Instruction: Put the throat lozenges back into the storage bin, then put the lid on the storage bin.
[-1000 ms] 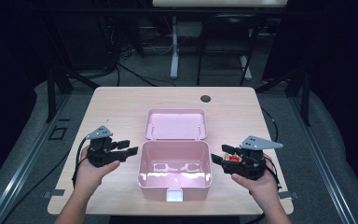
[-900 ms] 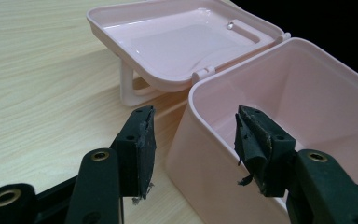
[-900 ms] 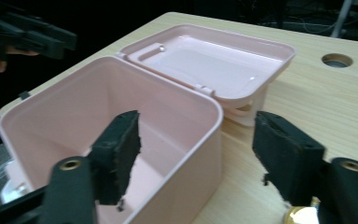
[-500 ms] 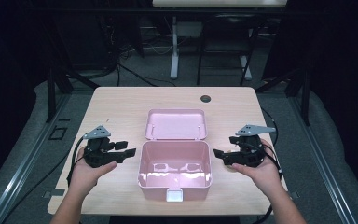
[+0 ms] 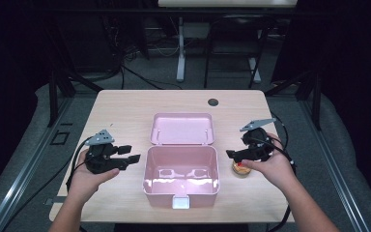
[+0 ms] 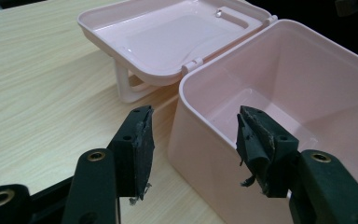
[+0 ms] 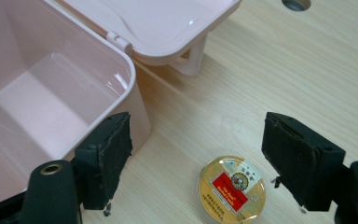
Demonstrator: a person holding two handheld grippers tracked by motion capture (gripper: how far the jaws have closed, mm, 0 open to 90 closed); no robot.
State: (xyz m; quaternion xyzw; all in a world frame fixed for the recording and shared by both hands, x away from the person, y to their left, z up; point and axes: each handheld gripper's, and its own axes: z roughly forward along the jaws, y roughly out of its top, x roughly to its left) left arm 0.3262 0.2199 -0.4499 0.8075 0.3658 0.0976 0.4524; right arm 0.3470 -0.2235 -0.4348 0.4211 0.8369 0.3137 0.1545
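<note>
The high view looks forward and down over the whole counter [image 5: 125,111] from afar. Each claw view rides low and close, facing the pink box [image 5: 181,169] from opposite sides; all three share the box and its lid [image 5: 182,128].

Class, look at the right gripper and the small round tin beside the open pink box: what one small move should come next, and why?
Probably lower the right gripper over the round tin and close on it. Its jaws stand open with nothing between the pads, and the tin lies flat on the table just beyond them, apart from the pink box, which is open and empty. The left gripper is open too.
</note>
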